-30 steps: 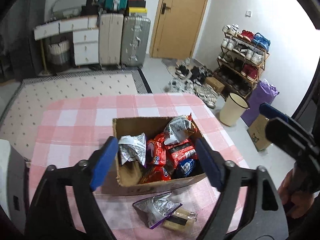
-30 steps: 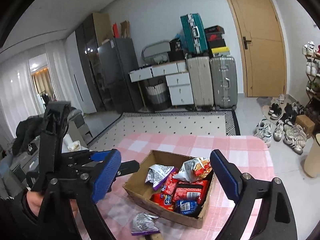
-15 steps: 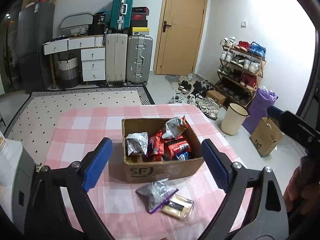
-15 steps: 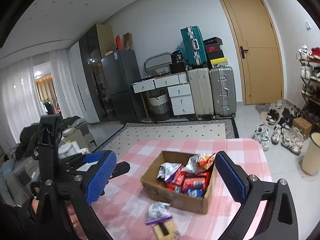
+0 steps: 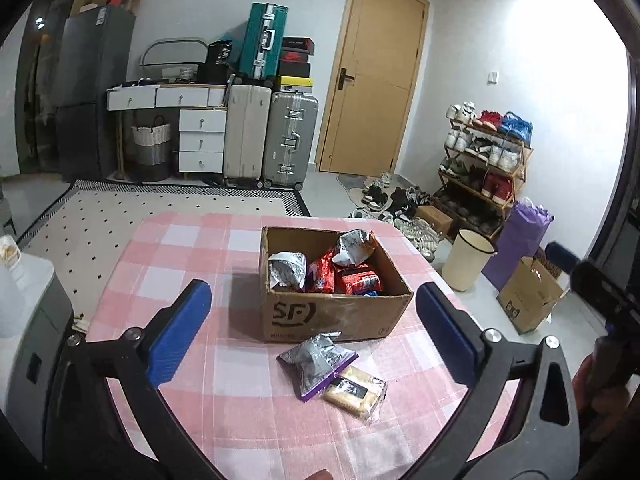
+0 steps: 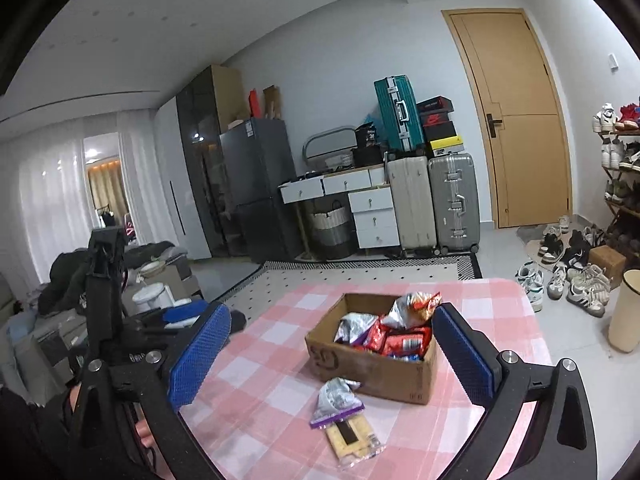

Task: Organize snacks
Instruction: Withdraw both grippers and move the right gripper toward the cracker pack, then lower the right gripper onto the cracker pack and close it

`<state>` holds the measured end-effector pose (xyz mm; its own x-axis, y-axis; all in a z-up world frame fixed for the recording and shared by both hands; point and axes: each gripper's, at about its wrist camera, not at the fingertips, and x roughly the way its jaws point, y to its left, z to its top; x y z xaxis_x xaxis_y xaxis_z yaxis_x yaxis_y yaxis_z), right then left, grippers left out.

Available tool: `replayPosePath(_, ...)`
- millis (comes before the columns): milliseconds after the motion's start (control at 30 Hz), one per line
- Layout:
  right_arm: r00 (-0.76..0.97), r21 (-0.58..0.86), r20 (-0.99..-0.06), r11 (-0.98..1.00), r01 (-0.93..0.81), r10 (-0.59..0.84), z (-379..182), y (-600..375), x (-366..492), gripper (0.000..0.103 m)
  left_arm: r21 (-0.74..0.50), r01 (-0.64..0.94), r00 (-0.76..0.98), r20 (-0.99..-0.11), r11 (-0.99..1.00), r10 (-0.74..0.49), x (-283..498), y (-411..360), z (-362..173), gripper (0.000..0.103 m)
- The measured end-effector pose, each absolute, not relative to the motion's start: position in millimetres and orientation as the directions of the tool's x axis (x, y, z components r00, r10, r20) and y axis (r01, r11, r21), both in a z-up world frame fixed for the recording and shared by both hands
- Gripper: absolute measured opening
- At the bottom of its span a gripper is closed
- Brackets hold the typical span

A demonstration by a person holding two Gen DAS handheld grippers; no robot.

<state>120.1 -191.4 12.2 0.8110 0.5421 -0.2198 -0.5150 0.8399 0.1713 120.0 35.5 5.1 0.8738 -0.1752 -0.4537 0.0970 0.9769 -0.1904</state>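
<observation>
Cardboard makes up the open box (image 5: 336,312) sitting near the middle of the frame on my pink-and-white checked tablecloth (image 5: 168,264), with black "SF" lettering on the side facing me. Inside it I see crumpled snack bags: a silver one (image 5: 286,268) at the left, red packets (image 5: 352,278) in the middle, and a silver-and-orange bag (image 5: 354,244) leaning up against the far right wall.

Just below the box in the left wrist view, two snacks lie on the cloth outside it: a silver pouch with a purple edge (image 5: 316,360) and, touching its lower right corner, a clear-wrapped cracker pack (image 5: 356,394). The right wrist view shows the same pair, pouch (image 6: 336,398) above crackers (image 6: 352,438), in the lower centre of the frame.

My left gripper (image 5: 314,332) is spread wide with nothing between its blue pads (image 5: 180,336), framing the box and the loose snacks from the bottom of the picture. My right gripper (image 6: 330,360) is likewise wide apart and holds nothing, its blue pads (image 6: 462,356) standing at either side of the box.

At right in the left wrist view stand a cream bin (image 5: 466,266) and a purple bag (image 5: 518,246) on the floor.
</observation>
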Motion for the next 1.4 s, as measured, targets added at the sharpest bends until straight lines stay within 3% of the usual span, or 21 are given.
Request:
replayPosePath(600,0.771,0.183,-0.342,0.843,-0.507,0.538,-68.2,-183.4,131.2,0.102,-0.239,0.076,0.850,-0.492,0.968,-0.188,126.4,34.2,-46.6,0.102)
replayPosePath(1100,0.658,0.184,-0.567,0.855,-0.485,0.495,-143.4,-142.5,192.9,0.102,-0.273,0.069,0.783,-0.581,0.959,-0.222,141.7,37.2,-119.9,0.102)
replayPosePath(1400,0.570,0.179,-0.679,0.857,-0.483,0.463,-180.5,-118.5,226.4,0.102,-0.301,0.067,0.774,-0.587,0.951,-0.240,145.9,48.9,-146.6,0.102)
